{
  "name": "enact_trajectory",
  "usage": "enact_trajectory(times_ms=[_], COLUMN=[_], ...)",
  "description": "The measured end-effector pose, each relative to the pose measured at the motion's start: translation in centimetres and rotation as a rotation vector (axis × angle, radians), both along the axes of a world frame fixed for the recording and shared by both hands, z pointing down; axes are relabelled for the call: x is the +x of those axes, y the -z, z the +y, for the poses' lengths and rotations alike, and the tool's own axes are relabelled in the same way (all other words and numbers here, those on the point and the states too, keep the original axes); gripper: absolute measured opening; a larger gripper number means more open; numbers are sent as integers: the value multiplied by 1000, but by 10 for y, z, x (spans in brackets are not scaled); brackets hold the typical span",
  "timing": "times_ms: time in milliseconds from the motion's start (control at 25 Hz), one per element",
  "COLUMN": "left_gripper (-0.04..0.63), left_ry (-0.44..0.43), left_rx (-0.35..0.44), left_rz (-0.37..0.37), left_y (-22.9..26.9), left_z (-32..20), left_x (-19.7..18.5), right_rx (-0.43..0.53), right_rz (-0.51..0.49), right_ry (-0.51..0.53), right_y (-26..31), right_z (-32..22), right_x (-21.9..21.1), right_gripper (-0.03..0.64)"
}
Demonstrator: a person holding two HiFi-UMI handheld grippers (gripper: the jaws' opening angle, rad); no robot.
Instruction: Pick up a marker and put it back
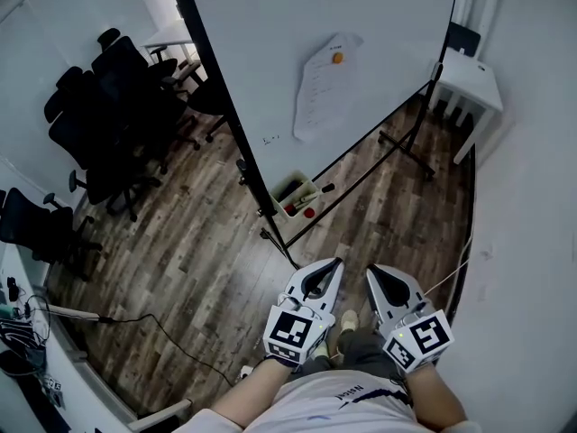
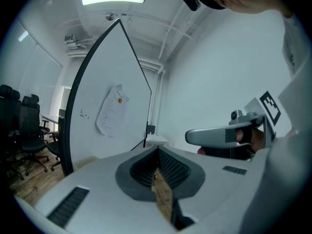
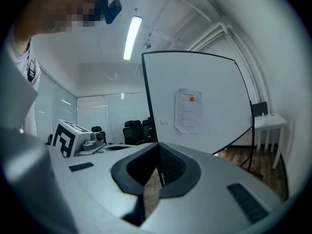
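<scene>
Two tools, our left gripper [image 1: 335, 265] and right gripper [image 1: 372, 271], are clenched on nothing, well apart from the markers [image 1: 309, 211] by the tray [image 1: 287, 186] under the whiteboard [image 1: 361, 25] (none lifted yet), so the whole task remains.
</scene>
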State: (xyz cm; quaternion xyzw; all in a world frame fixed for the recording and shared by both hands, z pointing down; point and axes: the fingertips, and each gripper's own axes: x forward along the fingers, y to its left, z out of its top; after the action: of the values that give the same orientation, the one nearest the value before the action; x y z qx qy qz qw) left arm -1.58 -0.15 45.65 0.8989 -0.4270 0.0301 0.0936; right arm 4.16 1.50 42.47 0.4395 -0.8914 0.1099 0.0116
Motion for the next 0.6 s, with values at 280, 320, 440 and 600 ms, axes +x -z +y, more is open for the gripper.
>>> enact_trajectory(times_ms=[280,320,440,600], left_gripper=[12,12,12,14], left_ry=[65,78,118,168], left_rx=[28,37,40,10], left_rz=[-64,-83,-129,-179], left_y=[-11,-12,-19,-37], left_z=[-60,-70,-100,-138], left_x=[2,4,7,10], right_rx=[-15,-16,-14,-25], right_rz=[-30,-35,-45,-63], right_ry=[71,87,133,192], right_y=[-11,-10,-6,-7], right_z=[-72,-84,-122,-169], right_x=[-5,-6,-4,-2], right_gripper=[12,12,12,12])
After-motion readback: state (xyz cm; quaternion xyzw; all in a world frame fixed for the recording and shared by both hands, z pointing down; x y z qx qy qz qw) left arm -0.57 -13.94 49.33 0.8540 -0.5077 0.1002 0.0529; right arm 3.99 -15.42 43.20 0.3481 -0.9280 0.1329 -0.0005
